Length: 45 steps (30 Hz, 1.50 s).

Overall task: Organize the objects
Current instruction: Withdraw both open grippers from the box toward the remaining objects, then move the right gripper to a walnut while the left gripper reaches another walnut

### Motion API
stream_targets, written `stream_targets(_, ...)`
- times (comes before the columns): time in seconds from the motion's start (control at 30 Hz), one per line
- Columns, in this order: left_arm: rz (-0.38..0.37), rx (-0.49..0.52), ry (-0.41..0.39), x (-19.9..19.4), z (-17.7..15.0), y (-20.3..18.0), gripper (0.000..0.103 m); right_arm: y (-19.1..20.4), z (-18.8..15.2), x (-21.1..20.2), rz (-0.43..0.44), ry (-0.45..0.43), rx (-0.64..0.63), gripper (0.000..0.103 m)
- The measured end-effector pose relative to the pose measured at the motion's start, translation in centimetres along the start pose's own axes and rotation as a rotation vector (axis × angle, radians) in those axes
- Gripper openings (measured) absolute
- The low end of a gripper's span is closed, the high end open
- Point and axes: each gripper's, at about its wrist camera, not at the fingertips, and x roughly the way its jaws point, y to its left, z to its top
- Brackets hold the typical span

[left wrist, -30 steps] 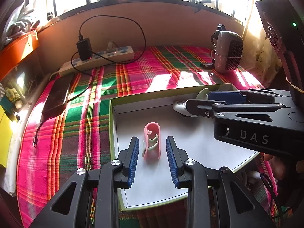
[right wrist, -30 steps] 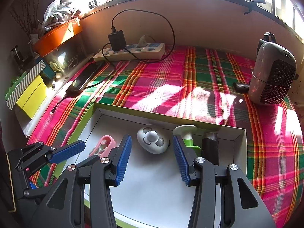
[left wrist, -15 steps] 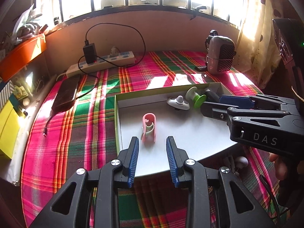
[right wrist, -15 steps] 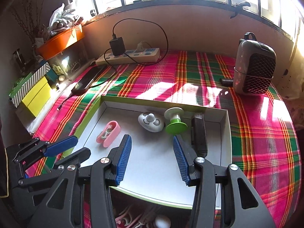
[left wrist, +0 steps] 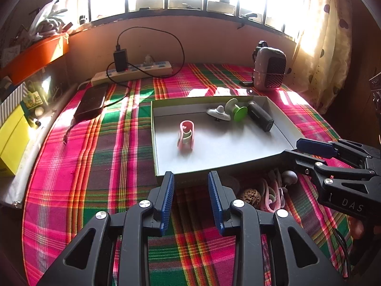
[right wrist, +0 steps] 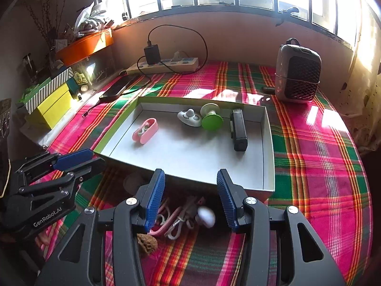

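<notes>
A tray (right wrist: 268, 143) lay on the surface (right wrist: 321, 166), holding a clip (right wrist: 145, 131) at left and a bar (right wrist: 238, 131) at right; a walnut (right wrist: 146, 244) sat before it, a power strip (right wrist: 166, 64) behind.

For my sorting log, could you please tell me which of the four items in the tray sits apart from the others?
The pink clip, alone at the tray's left; the white smiley toy, green suction cup and black device cluster at the back right.
</notes>
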Motion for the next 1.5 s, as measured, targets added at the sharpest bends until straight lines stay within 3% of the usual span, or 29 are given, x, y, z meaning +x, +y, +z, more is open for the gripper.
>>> stream_targets(0.13,-0.006,-0.016,0.004,-0.4,-0.9,0.4,0.028,1.1,-1.9,-1.0,-0.024,-0.009,-0.027,0.047)
stream_targets(0.47,-0.021,-0.04,0.018,-1.0,-2.7,0.6,0.028,3.7,-4.9,-1.5,0.026,-0.001,-0.081,0.047)
stream_targets(1.1,-0.059,-0.034,0.053,-1.1,-3.9,0.0,0.028,4.5,-6.3,0.2,0.0,0.044,-0.077,0.047)
stream_targets(1.2,-0.073,-0.036,0.059,-0.9,-3.9,-0.2,0.028,4.3,-6.4,0.2,0.008,0.045,-0.073,0.037)
stream_targets(1.5,-0.106,-0.019,0.077,-0.4,-3.6,-1.3,0.028,3.9,-6.7,-0.1,0.014,0.041,-0.073,0.031)
